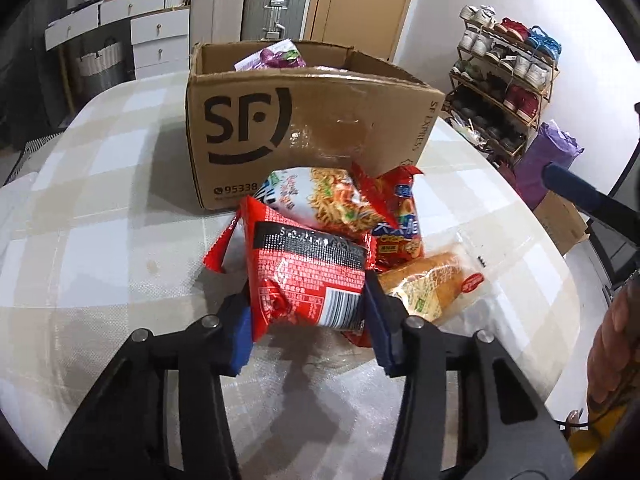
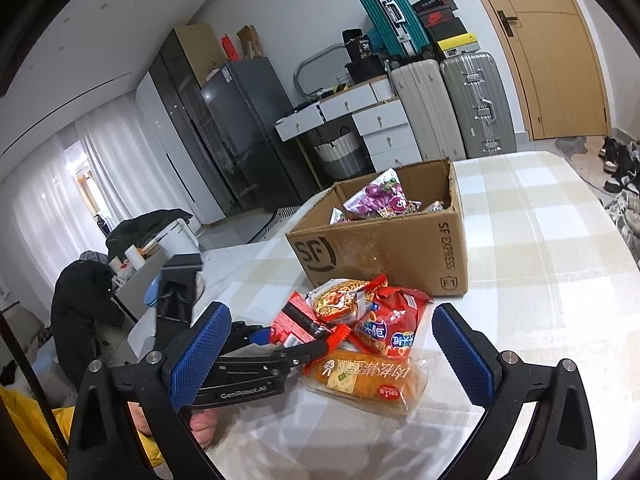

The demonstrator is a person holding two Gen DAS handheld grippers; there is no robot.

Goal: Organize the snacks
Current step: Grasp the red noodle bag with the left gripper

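Item: red noodle packet [image 1: 308, 280], front of snack pile on counter [image 1: 100, 200], before SF carton [image 1: 312, 128]. My left fingers [image 1: 240, 336] clamped on it; right gripper [image 2: 332, 356] apart, empty. Risk: slick film slips; noodle bag [image 1: 324, 200] leaning on it topples.

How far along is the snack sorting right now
Some is done: the cardboard box already holds a purple packet and a few others. In hand: the left tongs are clamped on the red packet. Left on the table: the noodle packet, the red snack bag and the wrapped bread. The right tongs are open and empty.
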